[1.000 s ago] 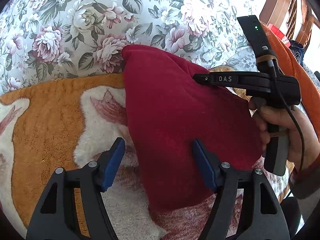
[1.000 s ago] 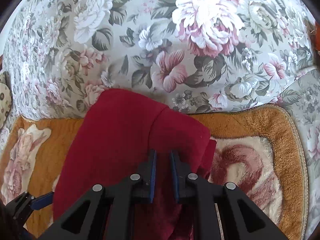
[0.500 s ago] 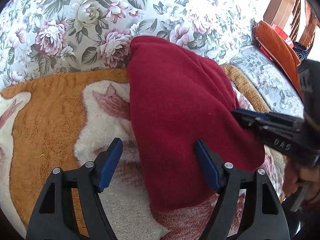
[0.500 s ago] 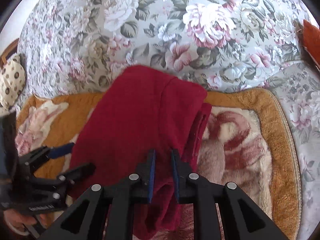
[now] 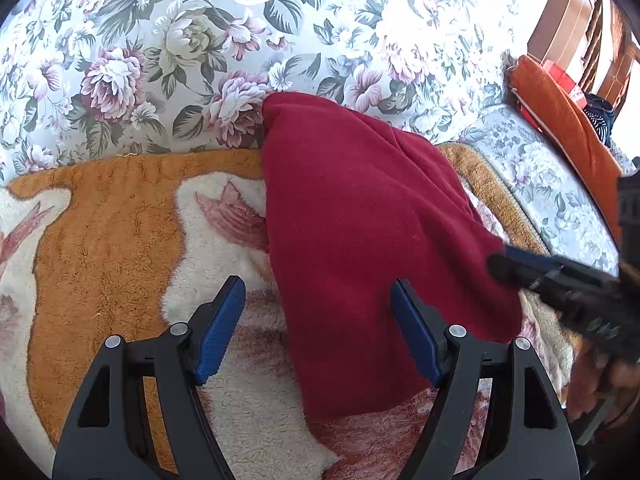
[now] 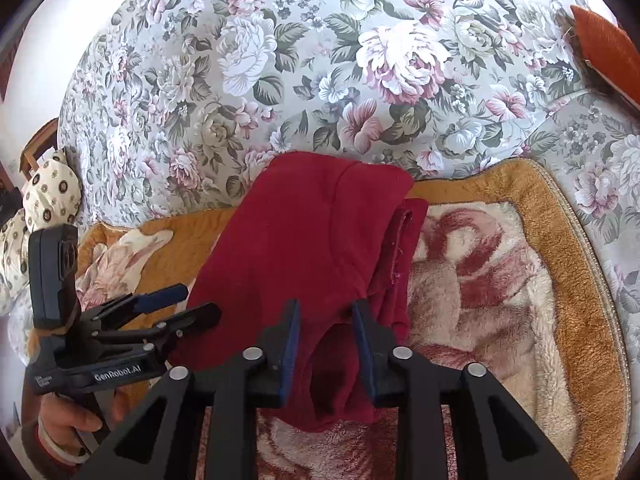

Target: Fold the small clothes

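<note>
A floral-printed sofa back (image 6: 360,80), grey with pink and white blooms, fills the background of both views, and on its seat lies a plush blanket (image 5: 100,240) in orange, cream and dusky red, which serves as the folding surface. To the right an orange cushion (image 5: 568,120) leans by some wooden furniture (image 5: 568,20), and a cream patterned pillow (image 6: 44,204) sits at the far left of the right wrist view. The dark red garment (image 5: 360,220) lies on the blanket with its far end riding up against the sofa back; it looks already doubled, with a second layer's edge showing along its right side in the right wrist view, so the fold seems well along. The right hand-held gripper (image 6: 326,336) sits at the garment's near edge with its fingers a little apart, and red cloth lies in the gap between them; the pads do not appear to press it, which suggests the fold has just been laid and is being let go, though that is a judgement. The left hand-held gripper (image 5: 320,332) hovers low with its fingers spread wide, straddling the garment's left edge and gripping nothing, probably ready to steady or smooth the cloth. Soft pile beneath may let the layers creep, so the edges will want checking.
</note>
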A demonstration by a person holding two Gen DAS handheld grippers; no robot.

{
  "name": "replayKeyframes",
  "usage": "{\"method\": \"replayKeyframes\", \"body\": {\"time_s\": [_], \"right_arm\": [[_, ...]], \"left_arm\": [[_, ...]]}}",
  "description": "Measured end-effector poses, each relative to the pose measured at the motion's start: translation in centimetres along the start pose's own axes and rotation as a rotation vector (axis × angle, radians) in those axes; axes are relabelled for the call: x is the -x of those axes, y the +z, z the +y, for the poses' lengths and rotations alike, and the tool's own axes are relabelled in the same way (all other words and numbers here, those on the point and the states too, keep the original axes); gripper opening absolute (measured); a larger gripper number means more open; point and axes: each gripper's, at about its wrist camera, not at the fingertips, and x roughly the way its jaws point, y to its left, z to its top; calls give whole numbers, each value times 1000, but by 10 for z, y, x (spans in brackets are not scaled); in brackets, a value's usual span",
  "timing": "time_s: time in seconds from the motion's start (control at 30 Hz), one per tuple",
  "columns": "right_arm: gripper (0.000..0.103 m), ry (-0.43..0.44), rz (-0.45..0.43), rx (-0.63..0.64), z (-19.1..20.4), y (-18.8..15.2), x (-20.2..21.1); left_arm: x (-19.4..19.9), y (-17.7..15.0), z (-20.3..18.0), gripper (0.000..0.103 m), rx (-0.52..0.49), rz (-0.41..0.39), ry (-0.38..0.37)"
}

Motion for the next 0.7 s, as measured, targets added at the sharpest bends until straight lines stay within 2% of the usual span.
{"method": "replayKeyframes", "body": {"time_s": [0.07,0.17,0.23,0.3,0.33,0.43,0.5,0.6,0.67,0.7], "right_arm": [[35,-36,51,-6,-6,-5,-16],[35,60,6,-111,-26,-5,-9],[43,102,-46,-168,-38,0,0],[61,96,-83,-210,-48,7,1],[65,109,-84,-233,-53,9,-4],[66,209,-27,-327,-69,13,-33],[67,286,-8,-385,-77,12,-48],[70,352,-27,-420,-83,10,-61],[70,375,-28,-408,-83,12,-69],[69,382,-38,-393,-81,13,-69]], "left_arm": [[4,1,3,77,11,-13,-26],[8,2,12,79,51,-16,-96],[6,7,19,79,99,2,-167],[1,10,28,79,164,21,-240],[-3,12,32,81,195,26,-257],[-23,19,42,91,270,52,-265],[-39,27,46,91,311,79,-296],[-63,37,48,91,386,113,-380],[-82,39,46,91,404,162,-395],[-84,42,44,91,394,147,-389]]}}
